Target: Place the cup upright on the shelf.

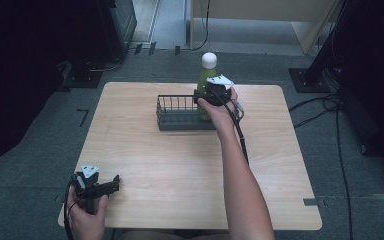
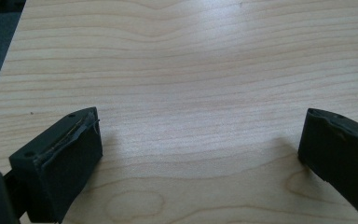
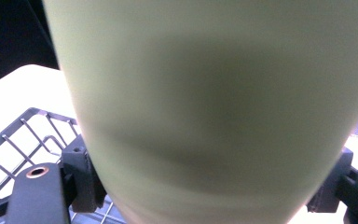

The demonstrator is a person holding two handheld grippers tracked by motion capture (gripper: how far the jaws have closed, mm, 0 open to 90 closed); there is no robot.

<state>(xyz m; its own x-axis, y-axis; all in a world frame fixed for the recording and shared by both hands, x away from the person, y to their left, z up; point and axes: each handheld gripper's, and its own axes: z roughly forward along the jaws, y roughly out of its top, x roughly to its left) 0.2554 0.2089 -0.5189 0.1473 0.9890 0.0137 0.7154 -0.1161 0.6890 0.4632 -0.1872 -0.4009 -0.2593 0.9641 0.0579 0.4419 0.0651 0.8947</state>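
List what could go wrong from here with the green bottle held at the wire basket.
1. The right tongs grip the green bottle by its smooth, rounded body; it could slip or twist in the jaws.
2. The bottle sits at the right end of the wire basket, so its base could catch the rim or drag the light basket across the table.
3. The bottle is tall; set down tilted, it may topple. The left tongs rest open, too far off to steady it.

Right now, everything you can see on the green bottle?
The green bottle has a pale green, smooth, opaque-looking body and a rounded white cap. It stands upright at the right end of the dark wire basket, on the far side of the table; whether it rests inside or hangs above is unclear. The right hand-held gripper is clamped on its body, jaws either side.
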